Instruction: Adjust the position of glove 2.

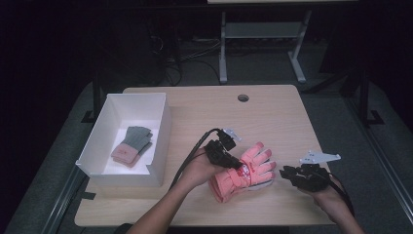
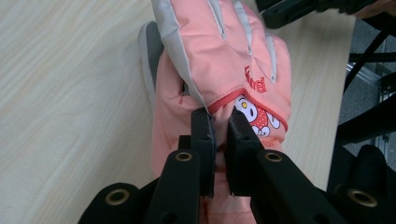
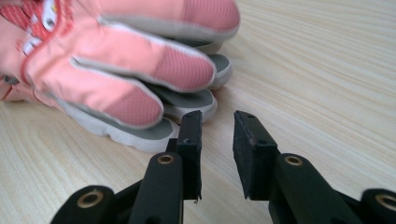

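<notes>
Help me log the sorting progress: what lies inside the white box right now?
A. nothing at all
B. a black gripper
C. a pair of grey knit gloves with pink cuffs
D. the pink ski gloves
C: the high view shows the grey knit gloves with pink cuffs lying on the floor of the white box, while the pink ski gloves sit on the table outside it.

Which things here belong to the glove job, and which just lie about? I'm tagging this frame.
In the job:
- pink ski gloves, stacked
- left gripper, clamped on the top glove's cuff
- right gripper, near the fingertips
- white box
- grey knit gloves in it

Lying about:
- cables on the floor
- table's cable hole
</notes>
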`<state>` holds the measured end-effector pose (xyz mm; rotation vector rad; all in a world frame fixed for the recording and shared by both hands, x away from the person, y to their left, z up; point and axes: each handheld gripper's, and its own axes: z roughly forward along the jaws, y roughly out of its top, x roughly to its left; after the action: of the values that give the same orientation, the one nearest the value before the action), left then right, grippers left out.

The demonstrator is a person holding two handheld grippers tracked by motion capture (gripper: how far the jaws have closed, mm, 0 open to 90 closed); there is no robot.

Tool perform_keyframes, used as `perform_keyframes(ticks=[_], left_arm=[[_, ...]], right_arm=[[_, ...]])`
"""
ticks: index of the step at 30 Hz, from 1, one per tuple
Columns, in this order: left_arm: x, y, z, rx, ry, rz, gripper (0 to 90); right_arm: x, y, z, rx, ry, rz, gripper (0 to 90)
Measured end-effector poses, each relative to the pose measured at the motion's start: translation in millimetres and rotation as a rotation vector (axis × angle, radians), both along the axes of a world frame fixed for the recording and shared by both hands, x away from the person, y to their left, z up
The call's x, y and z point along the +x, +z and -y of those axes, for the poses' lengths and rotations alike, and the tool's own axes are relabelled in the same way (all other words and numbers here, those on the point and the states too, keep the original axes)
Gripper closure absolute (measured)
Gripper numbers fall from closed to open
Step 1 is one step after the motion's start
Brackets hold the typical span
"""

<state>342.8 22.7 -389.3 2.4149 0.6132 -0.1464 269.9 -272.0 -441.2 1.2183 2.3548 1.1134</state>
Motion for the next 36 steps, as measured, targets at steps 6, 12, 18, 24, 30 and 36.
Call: perform_keyframes(ticks=[6, 12, 18, 24, 30, 36], left_arm=[[-0.2, -4.2, 0.5, -0.002, 0.001, 0.008, 75.0], [0.6, 2.2, -5.7, -0.050, 0.014, 0.029, 48.8], [3.3, 9.7, -9.1, -0.078, 0.000, 0.053, 35.6], [14.4, 0.9, -5.2, -0.044, -0.005, 0.054, 22.3], [22.4, -20.0, 2.7, -0.026, -0.028, -0.008, 16.6], [24.8, -33.0, 6.4, -0.019, -0.053, -0.060, 14.6]], right_arm=[[-1.5, 4.9, 1.5, 0.027, -0.024, 0.007, 80.3], [-8.9, 15.7, -6.7, 0.091, 0.034, 0.033, 89.7], [-13.5, 17.4, -20.7, 0.095, 0.083, 0.032, 89.6], [-16.1, 16.8, -30.0, 0.093, 0.121, 0.035, 89.8], [-17.2, 15.2, -36.2, 0.093, 0.144, 0.024, 89.8], [-18.0, 13.2, -39.8, 0.084, 0.152, 0.017, 89.8]])
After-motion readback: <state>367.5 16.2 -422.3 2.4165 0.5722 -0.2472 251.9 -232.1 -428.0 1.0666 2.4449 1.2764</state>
